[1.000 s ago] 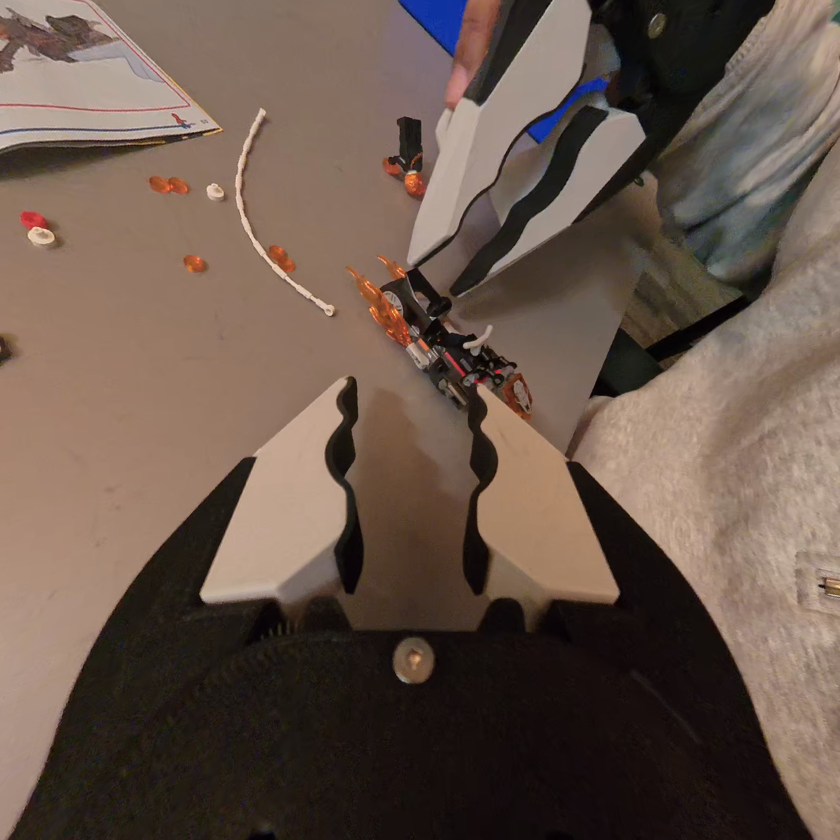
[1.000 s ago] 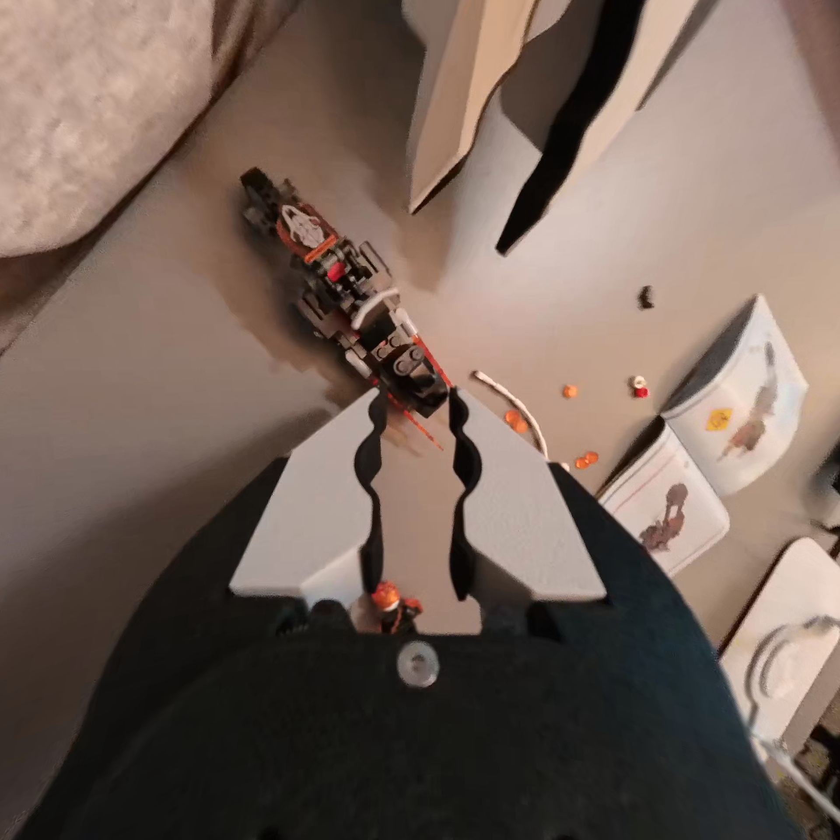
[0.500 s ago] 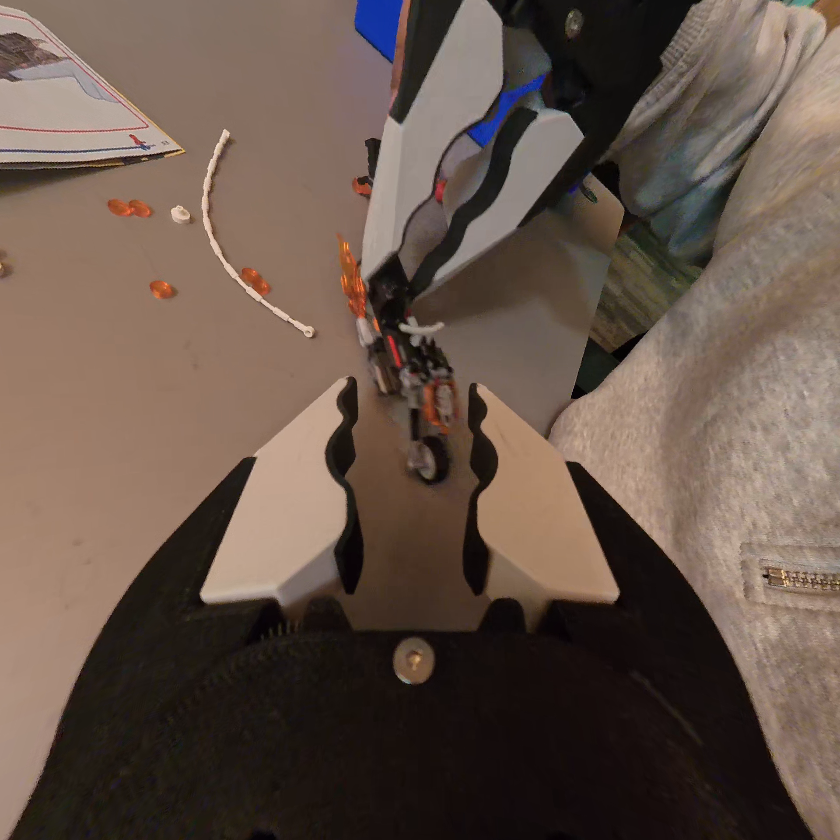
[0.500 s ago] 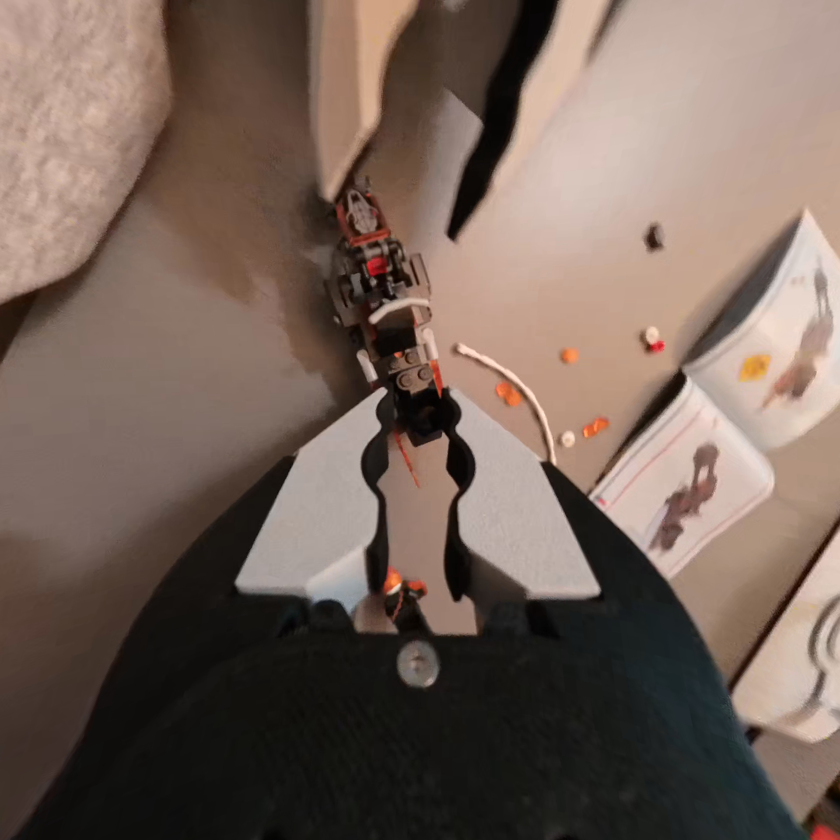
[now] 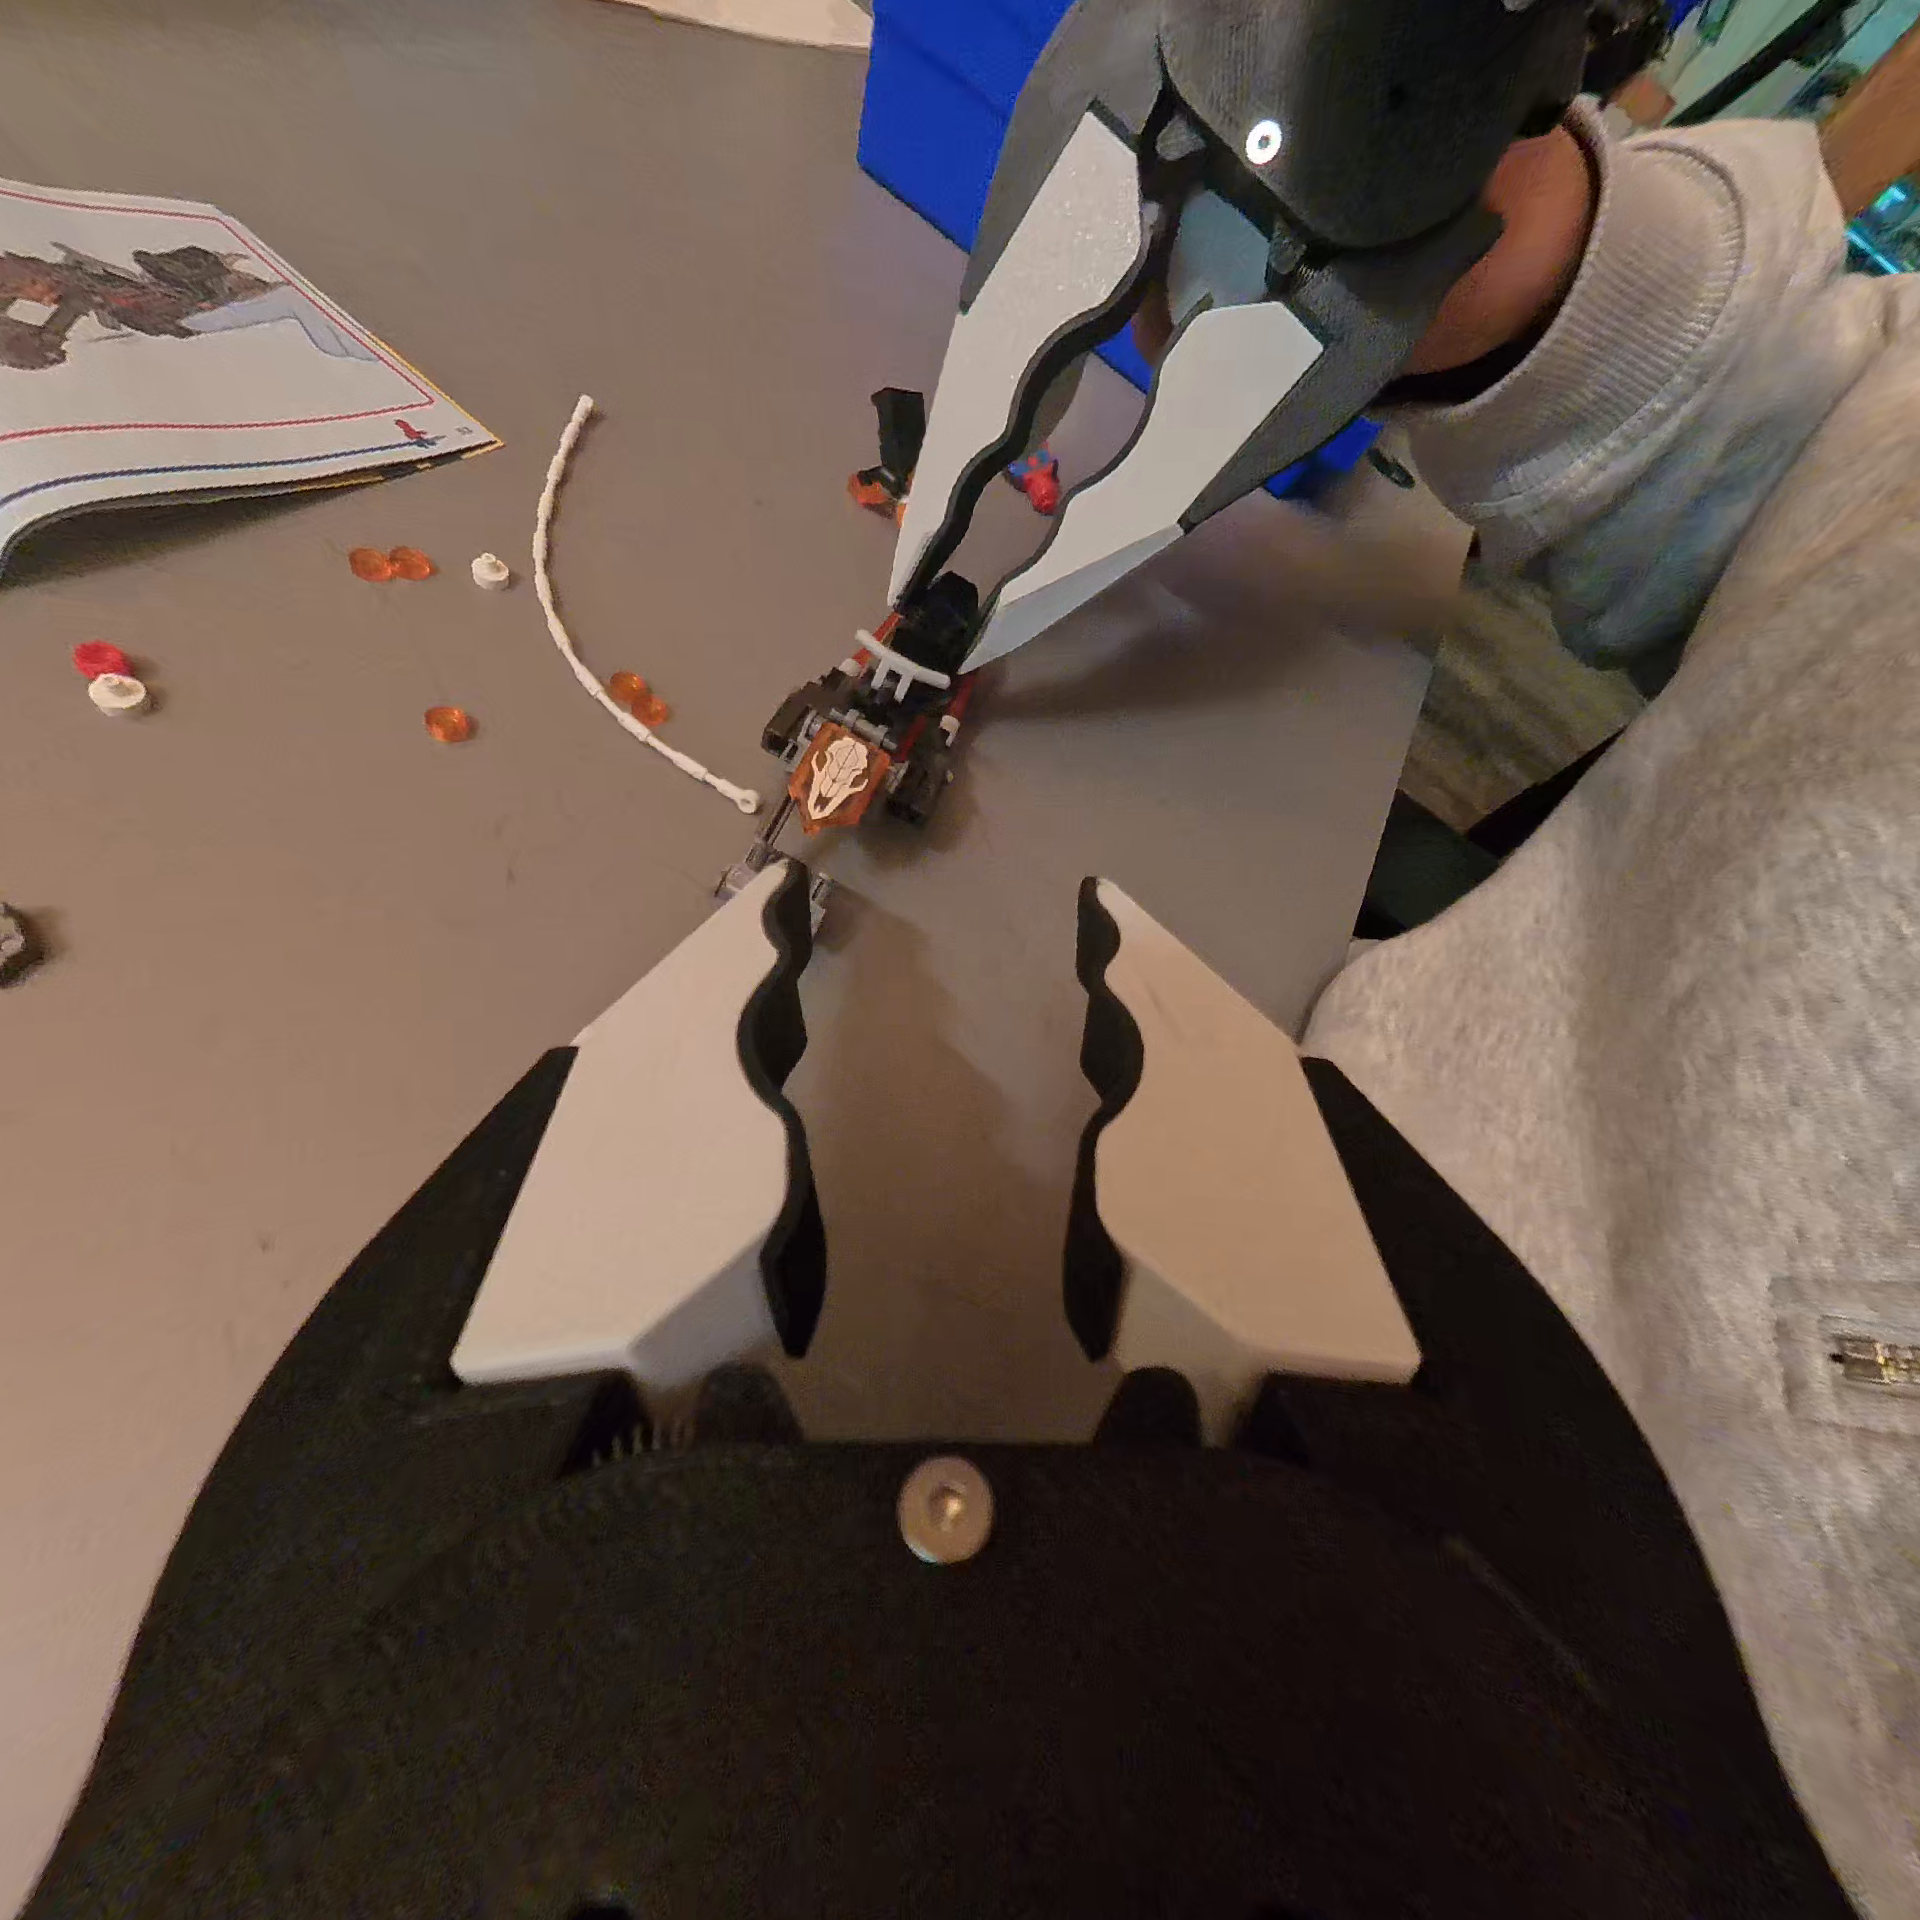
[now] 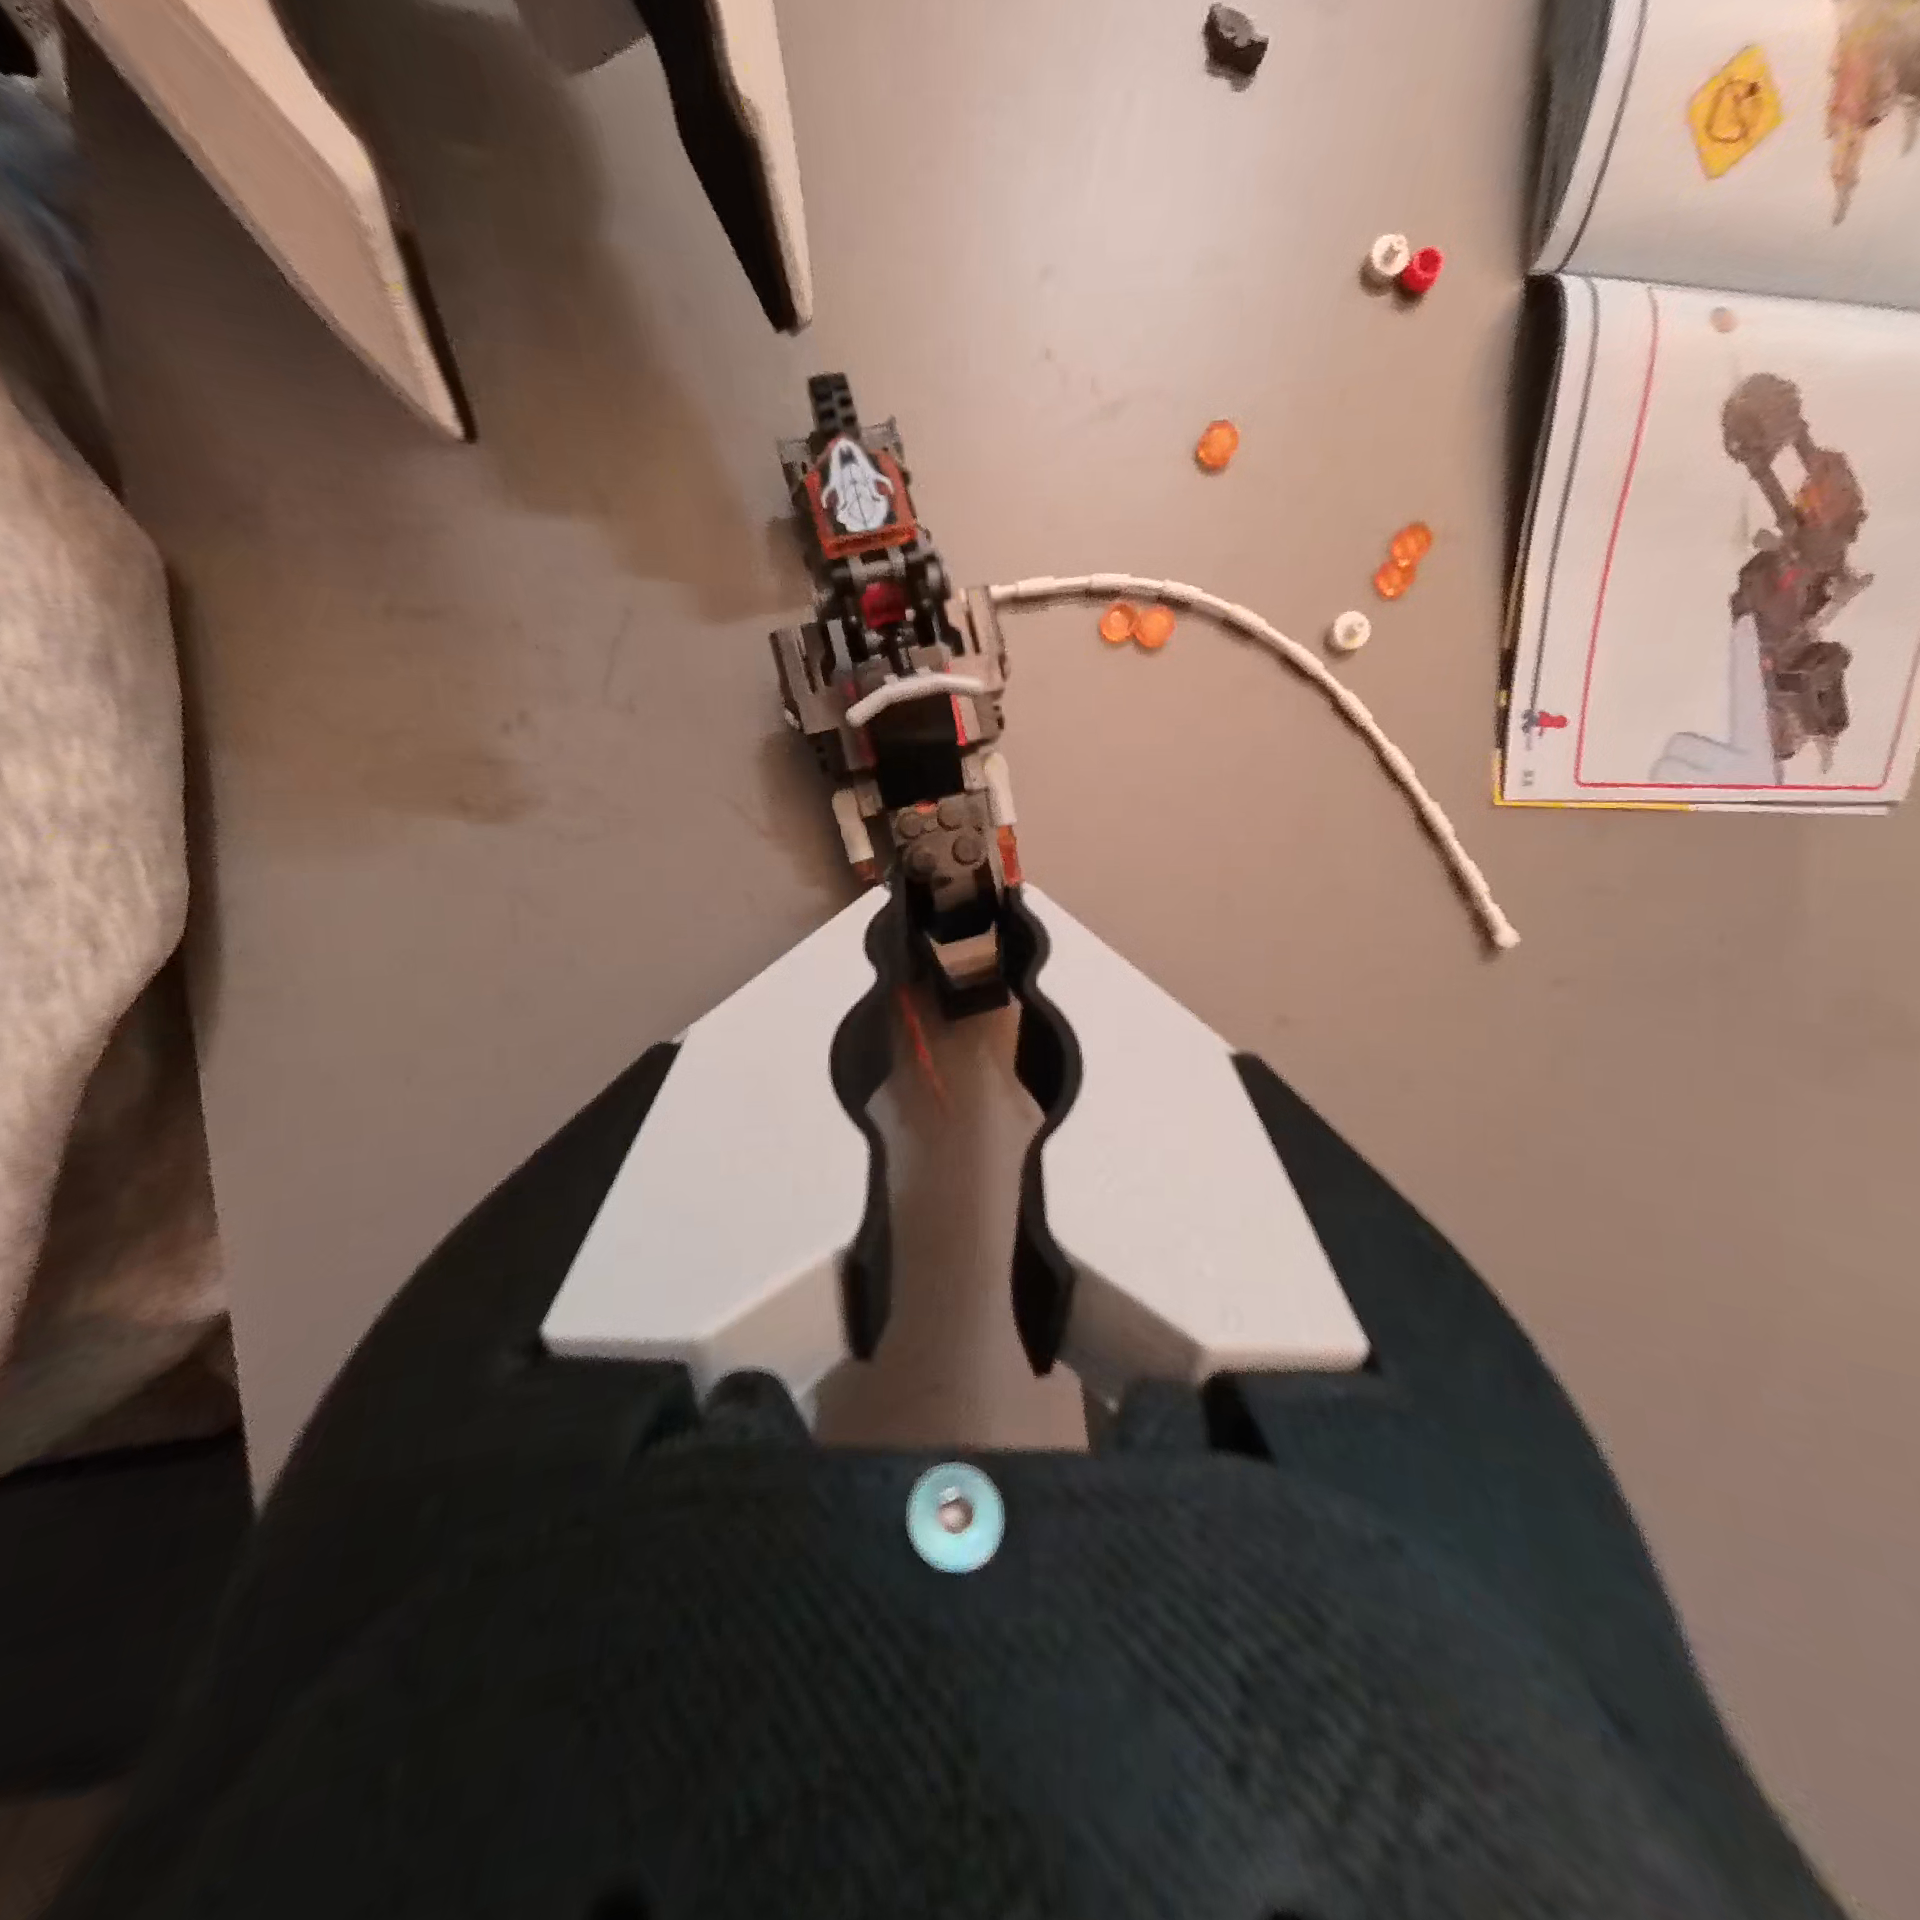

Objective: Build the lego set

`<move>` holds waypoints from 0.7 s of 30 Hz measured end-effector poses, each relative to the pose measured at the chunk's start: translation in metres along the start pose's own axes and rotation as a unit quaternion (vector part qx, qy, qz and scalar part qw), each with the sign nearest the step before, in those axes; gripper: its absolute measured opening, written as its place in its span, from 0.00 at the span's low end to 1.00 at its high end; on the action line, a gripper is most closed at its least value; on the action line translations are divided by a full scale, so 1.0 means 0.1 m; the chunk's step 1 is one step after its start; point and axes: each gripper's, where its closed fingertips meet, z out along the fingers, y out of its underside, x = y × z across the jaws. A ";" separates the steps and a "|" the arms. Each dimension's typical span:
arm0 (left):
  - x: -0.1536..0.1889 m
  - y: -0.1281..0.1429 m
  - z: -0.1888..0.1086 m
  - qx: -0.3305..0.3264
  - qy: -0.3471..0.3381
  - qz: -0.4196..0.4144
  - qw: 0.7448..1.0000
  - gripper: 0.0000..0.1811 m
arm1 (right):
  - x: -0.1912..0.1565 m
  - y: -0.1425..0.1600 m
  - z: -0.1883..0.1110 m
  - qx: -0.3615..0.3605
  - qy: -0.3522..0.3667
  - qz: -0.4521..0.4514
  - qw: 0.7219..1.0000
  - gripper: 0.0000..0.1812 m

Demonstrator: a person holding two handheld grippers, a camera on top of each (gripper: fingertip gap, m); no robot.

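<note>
While the grey table (image 5: 260,1039) carries most of the clutter, an open instruction booklet (image 5: 187,353) lies off to the left side with a blue box (image 5: 925,135) at the far edge. Nearer the person's grey sleeve (image 5: 1662,343), the right gripper (image 6: 951,925) has its tips pinched onto the rear end of the dark lego motorbike (image 6: 894,644), fingers nearly closed around it. That bike's long axis runs straight from one tool toward the other, skull-printed front pointing at the left gripper (image 5: 935,894), whose fingers stand wide apart with nothing between them, just beside the front fork. So the left one looks best placed to take the nose. A white chain piece (image 5: 592,623) curves beside the bike, with orange studs (image 5: 390,563) and a small red piece (image 5: 101,657) well apart.
</note>
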 end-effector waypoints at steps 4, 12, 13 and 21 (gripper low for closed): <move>0.01 0.00 0.05 -0.005 0.003 0.003 1.000 0.28 | 0.00 0.00 -0.01 0.013 0.006 -0.005 1.000 0.09; -0.18 -0.05 -0.04 0.007 -0.038 -0.001 0.999 0.29 | -0.02 -0.04 -0.04 0.039 0.001 -0.003 0.999 0.18; -0.21 -0.07 -0.07 0.011 -0.042 -0.002 0.999 0.29 | -0.02 -0.06 -0.06 0.046 0.001 -0.001 0.999 0.19; -0.54 -0.41 -0.23 0.082 -0.064 0.001 0.995 0.29 | 0.25 -0.60 -0.51 0.276 0.073 0.076 0.955 0.26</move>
